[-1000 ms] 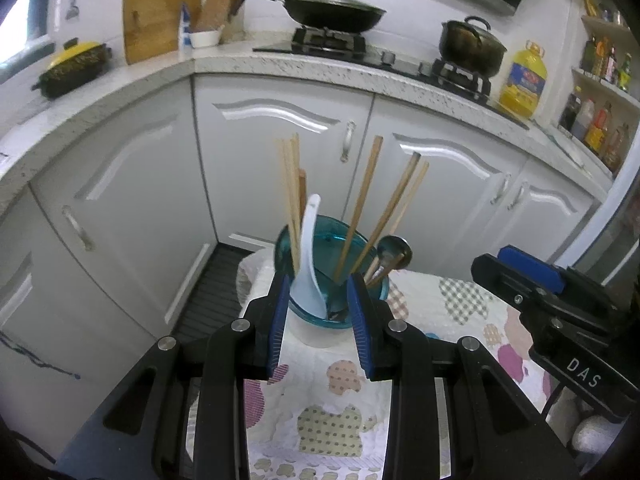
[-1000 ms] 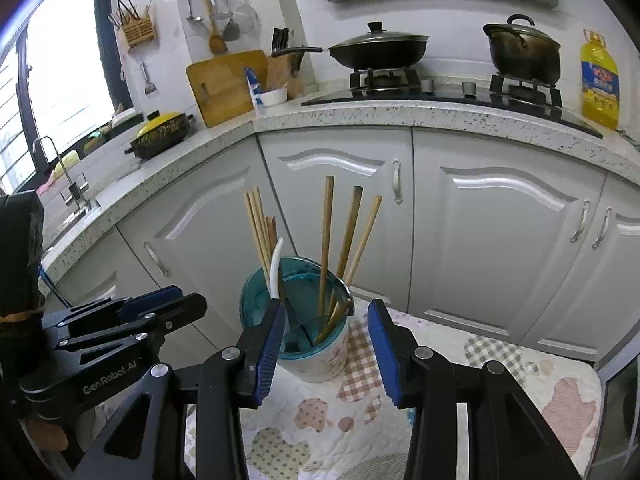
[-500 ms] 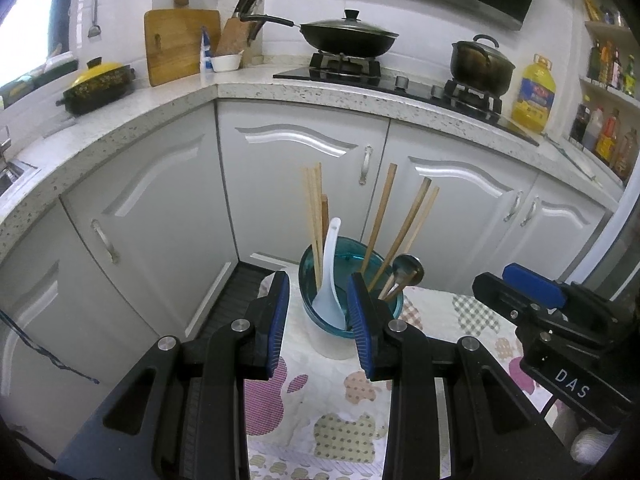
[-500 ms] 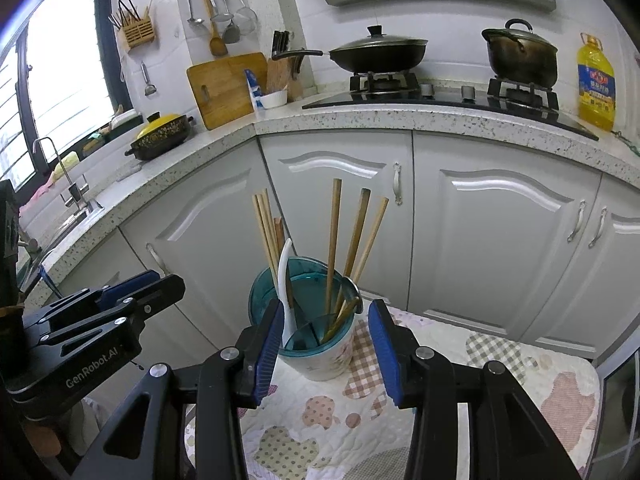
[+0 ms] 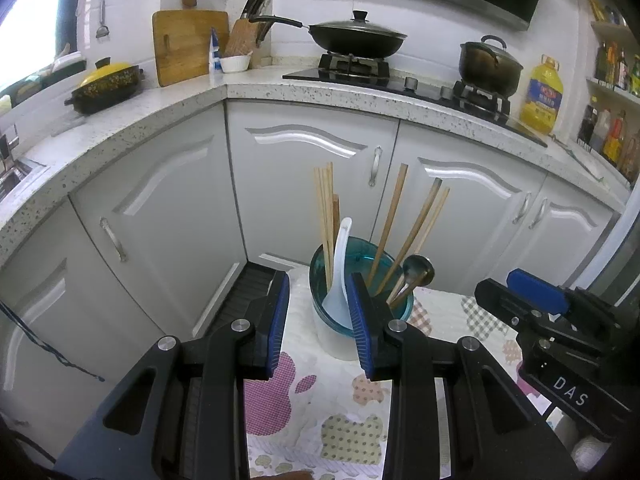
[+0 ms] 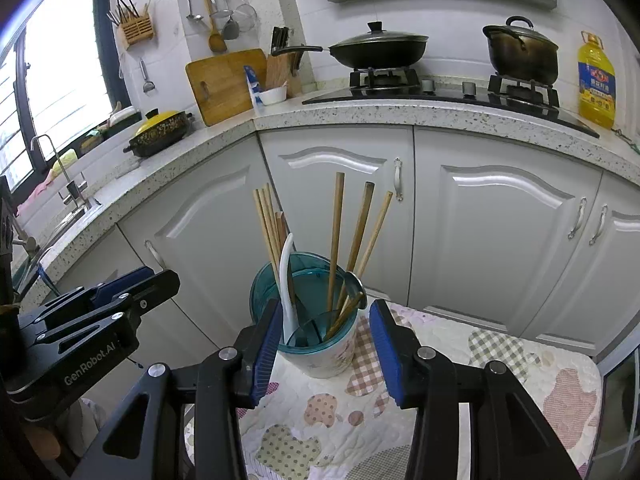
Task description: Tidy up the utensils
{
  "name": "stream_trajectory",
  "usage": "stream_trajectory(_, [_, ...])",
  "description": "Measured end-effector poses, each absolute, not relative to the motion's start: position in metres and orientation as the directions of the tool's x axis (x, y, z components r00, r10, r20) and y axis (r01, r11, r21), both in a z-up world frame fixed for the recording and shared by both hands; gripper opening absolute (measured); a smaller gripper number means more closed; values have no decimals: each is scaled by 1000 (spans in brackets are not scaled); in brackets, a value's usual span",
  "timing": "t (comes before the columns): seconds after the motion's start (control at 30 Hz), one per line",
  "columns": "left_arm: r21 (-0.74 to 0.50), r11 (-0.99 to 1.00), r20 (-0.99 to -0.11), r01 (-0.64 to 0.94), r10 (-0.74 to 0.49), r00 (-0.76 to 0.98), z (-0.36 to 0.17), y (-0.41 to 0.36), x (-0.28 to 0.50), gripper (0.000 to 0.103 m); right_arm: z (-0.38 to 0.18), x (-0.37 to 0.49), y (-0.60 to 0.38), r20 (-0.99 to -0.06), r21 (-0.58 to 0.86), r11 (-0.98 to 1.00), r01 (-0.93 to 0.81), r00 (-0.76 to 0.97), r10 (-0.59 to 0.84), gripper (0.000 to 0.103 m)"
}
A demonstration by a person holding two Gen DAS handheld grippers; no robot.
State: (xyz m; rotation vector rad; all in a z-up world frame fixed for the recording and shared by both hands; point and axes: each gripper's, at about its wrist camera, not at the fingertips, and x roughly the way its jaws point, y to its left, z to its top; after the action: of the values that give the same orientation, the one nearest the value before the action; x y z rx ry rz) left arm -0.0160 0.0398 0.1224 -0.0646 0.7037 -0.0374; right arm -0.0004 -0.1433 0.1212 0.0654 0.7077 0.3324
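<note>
A white utensil cup with a teal rim [image 5: 338,336] [image 6: 326,354] stands on a patterned cloth. It holds several wooden chopsticks [image 5: 326,216] [image 6: 336,236], a white spoon [image 5: 340,264] [image 6: 286,280] and a metal spoon [image 5: 418,270] [image 6: 356,284]. My left gripper [image 5: 318,324] is open and empty, close in front of the cup. My right gripper [image 6: 322,354] is open and empty, its fingers standing either side of the cup without touching it. Each gripper shows at the edge of the other's view.
The patterned cloth [image 5: 316,412] [image 6: 500,364] covers a small table. White cabinet doors [image 6: 500,240] stand just behind it. The counter above carries a wok [image 5: 356,38], a pot [image 5: 490,66], an oil bottle [image 5: 542,94] and a cutting board [image 5: 188,46].
Both grippers have pulled back and risen a little from the cup, so more of the counter and wall shows. The left view has swung so the cup sits further right. Jaws unchanged.
</note>
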Motion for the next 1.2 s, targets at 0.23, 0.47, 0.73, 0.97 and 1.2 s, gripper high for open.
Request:
stream_trajectory(0.23, [-69, 998, -650, 13, -55, 758, 121, 38, -15, 29, 118, 1, -142, -640, 163, 946, -279, 700, 317, 44])
stream_trajectory(0.47, [-65, 998, -651, 9, -49, 758, 120, 37, -15, 29, 116, 2, -141, -642, 161, 947, -280, 699, 315, 45])
stream_trajectory(0.73, [-59, 998, -650, 11, -47, 759, 118, 38, -14, 29, 114, 1, -140, -649, 157, 946, -282, 693, 314, 46])
stream_trajectory(0.97, [-54, 999, -650, 7, -40, 759, 117, 38, -14, 29, 114, 1, -140, -650, 157, 946, -282, 692, 314, 46])
stream_trajectory(1.2, [-50, 999, -651, 7, -38, 758, 116, 40, -12, 29, 114, 1, -137, -655, 151, 946, -286, 688, 313, 46])
